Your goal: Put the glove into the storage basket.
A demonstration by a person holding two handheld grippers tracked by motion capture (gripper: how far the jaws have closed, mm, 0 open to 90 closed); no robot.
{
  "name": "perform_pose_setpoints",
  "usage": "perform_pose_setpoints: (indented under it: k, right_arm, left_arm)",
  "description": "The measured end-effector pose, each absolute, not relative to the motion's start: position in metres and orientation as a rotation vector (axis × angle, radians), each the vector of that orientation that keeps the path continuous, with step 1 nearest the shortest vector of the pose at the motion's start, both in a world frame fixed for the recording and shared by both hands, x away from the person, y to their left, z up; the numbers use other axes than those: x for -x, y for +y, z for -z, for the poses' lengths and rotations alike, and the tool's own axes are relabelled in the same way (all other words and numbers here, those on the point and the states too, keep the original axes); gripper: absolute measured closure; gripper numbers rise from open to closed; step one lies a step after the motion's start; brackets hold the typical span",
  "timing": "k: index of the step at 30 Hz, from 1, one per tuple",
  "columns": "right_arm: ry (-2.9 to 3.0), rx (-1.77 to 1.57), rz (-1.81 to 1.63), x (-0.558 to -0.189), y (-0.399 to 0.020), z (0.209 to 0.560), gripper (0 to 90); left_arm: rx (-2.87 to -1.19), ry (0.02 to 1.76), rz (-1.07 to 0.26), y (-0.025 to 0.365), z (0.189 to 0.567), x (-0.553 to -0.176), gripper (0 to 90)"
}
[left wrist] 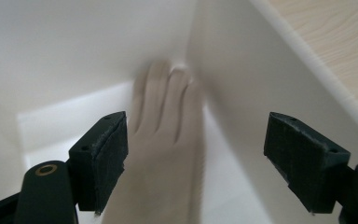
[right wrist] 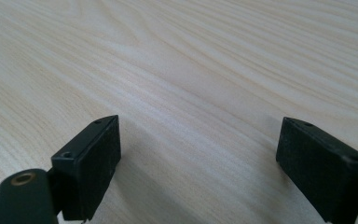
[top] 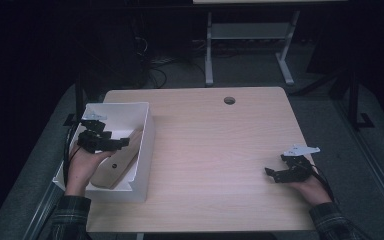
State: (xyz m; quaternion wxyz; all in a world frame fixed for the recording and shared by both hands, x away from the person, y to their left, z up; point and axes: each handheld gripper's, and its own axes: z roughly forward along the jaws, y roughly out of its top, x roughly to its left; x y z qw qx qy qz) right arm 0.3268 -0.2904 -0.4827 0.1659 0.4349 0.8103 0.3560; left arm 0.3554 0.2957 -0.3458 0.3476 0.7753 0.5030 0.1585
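Beige, hand-shaped wooden piece (left wrist: pixel 165 140) in white bin (top: pixel 142 112), fingers toward its corner.

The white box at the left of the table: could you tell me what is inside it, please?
Inside the white box lies a beige wooden hand model, fingers toward the far corner. The left gripper hangs open above it. The box floor beneath the model is hidden.

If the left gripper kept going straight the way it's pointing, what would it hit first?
Most likely the beige wooden hand lying in the white bin: it sits between the open left gripper jaws, untouched. Behind it is the bin's corner; depth is unclear.
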Motion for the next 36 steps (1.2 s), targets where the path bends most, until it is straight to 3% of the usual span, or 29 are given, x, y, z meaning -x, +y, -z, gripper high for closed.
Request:
perform_pose_setpoints:
  k: [16,28,36]
  right_arm:
    - [2.308,-1.239,-1.013,-0.327,-0.290,0.483,13.1]
    - [2.308,-1.239,-1.014,-0.327,-0.290,0.483,13.1]
    - [2.310,-1.232,-1.014,-0.327,-0.291,0.483,13.1]
  left_arm:
    - [-1.988,1.103,-0.353,0.213,0.312,-0.349,21.2]
    - [-2.032,0.979,-0.284,0.143,0.323,-0.344,21.2]
    - [-2.091,0.909,-0.287,0.104,0.350,-0.336,21.2]
